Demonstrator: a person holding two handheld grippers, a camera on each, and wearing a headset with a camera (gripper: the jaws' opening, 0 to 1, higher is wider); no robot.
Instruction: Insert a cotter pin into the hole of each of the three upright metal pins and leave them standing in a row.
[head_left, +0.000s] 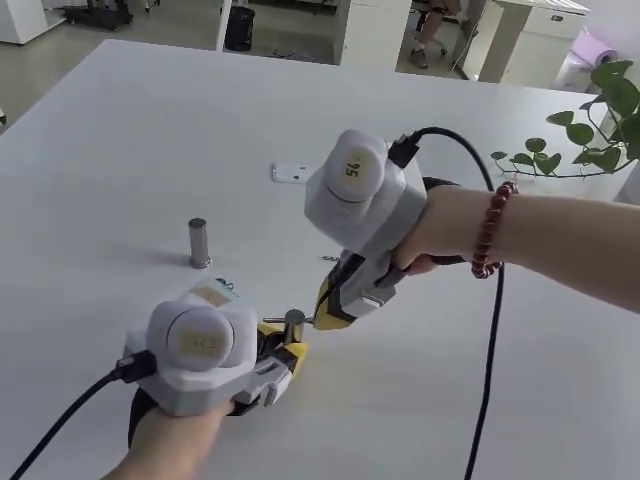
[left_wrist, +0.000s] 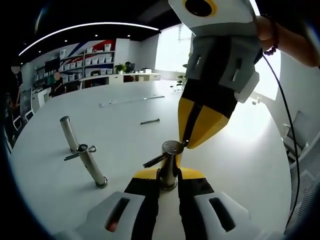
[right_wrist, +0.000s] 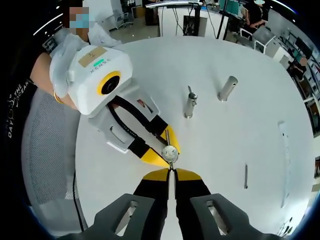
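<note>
My left gripper (left_wrist: 169, 176) is shut on an upright metal pin (left_wrist: 169, 159) near its base, low in the head view (head_left: 292, 325). A cotter pin (left_wrist: 154, 161) passes through the hole below its head, its tip sticking out on the far side. My right gripper (right_wrist: 171, 173) meets the pin's head (right_wrist: 170, 153) with its yellow jaws shut on the cotter pin's other end; its tips (left_wrist: 186, 144) touch the pin. A second metal pin (left_wrist: 91, 164) stands with a cotter pin through it. A third, bare pin (head_left: 198, 243) stands beyond.
A loose cotter pin (left_wrist: 150, 121) lies on the white table (head_left: 150, 130), also to the right (right_wrist: 245, 176). A small white tag (head_left: 290, 173) lies farther back. A plant (head_left: 590, 130) reaches over the right edge. Black cables trail from both grippers.
</note>
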